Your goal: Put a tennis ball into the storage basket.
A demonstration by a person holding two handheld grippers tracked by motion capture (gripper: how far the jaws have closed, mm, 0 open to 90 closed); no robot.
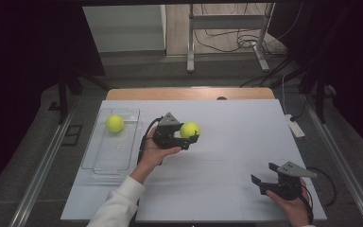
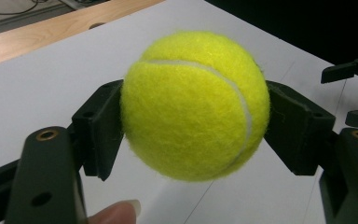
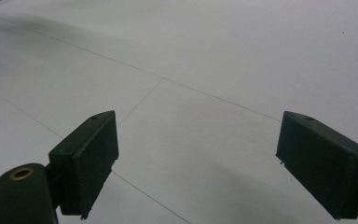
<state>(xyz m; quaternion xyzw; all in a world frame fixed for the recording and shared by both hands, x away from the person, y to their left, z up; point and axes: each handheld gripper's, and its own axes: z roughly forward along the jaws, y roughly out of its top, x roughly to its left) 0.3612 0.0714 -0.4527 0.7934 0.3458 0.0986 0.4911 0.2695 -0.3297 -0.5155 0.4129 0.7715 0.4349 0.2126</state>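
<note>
A fuzzy yellow-green tennis ball [image 2: 195,105] with a curved white seam is clamped at its two sides between the jaws of the left hand-held gripper [image 1: 189,133]. It hangs clear of the white bench [image 1: 231,142], near its middle, just right of the clear tray [image 1: 99,161].

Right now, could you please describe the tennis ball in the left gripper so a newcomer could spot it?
On the white table, look right of the clear tray. There the left gripper clamps a yellow tennis ball. Unlike the other ball, which lies in the tray, this one is held between black jaws.
</note>
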